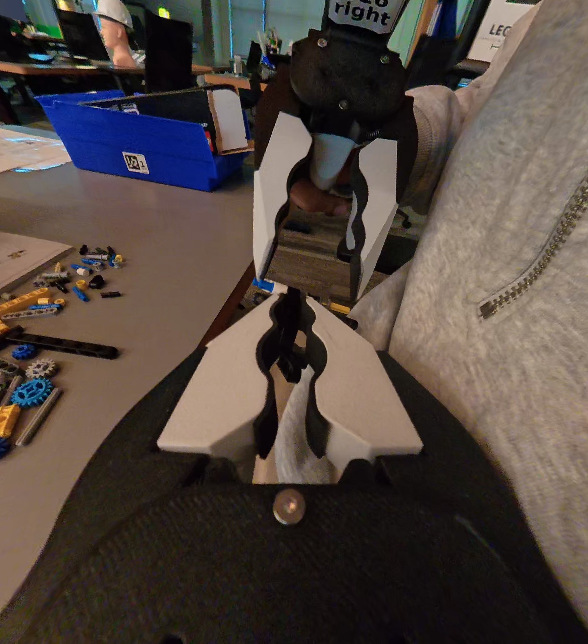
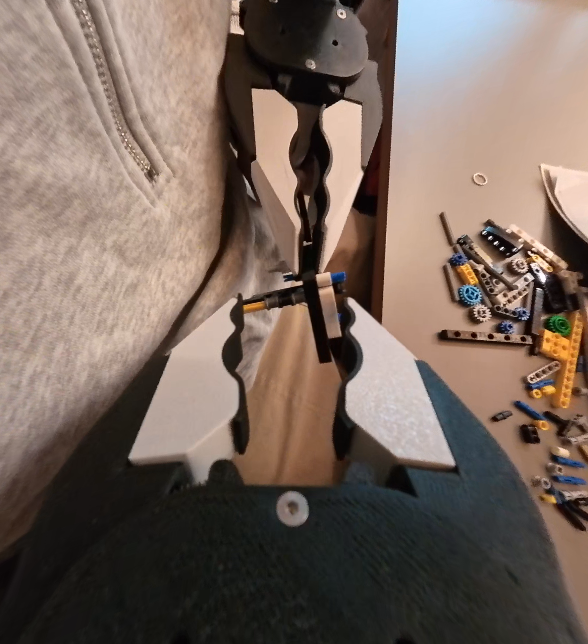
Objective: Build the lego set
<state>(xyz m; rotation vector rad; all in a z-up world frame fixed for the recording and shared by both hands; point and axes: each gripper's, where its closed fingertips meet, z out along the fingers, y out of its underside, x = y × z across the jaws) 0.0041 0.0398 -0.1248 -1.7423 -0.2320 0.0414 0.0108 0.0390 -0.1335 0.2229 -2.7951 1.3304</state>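
Note:
My left gripper [image 1: 290,306] is shut on a black beam [image 1: 289,352] and holds it in the air past the table edge. In the right wrist view it [image 2: 308,258] comes in from above, with the black beam [image 2: 317,320] hanging between my right fingers. My right gripper [image 2: 292,303] has its jaws partly closed. A small assembly spans the gap: a white beam [image 2: 330,306] with blue pins against one finger and a yellow axle [image 2: 254,306] against the other. The right gripper [image 1: 310,287] faces the left one tip to tip.
Loose parts [image 2: 547,313] and a yellow beam structure [image 2: 564,348] lie on the grey table [image 2: 459,104], also in the left wrist view [image 1: 41,313]. An instruction booklet [image 2: 581,216] lies beside them. A blue bin [image 1: 139,139] stands farther back. A grey zipped hoodie [image 1: 512,313] is close beside both grippers. Both grippers' tips are close together, under 4 cm apart. The yellow beam structure [image 2: 564,348] is about equally far from each gripper, around 25 cm.

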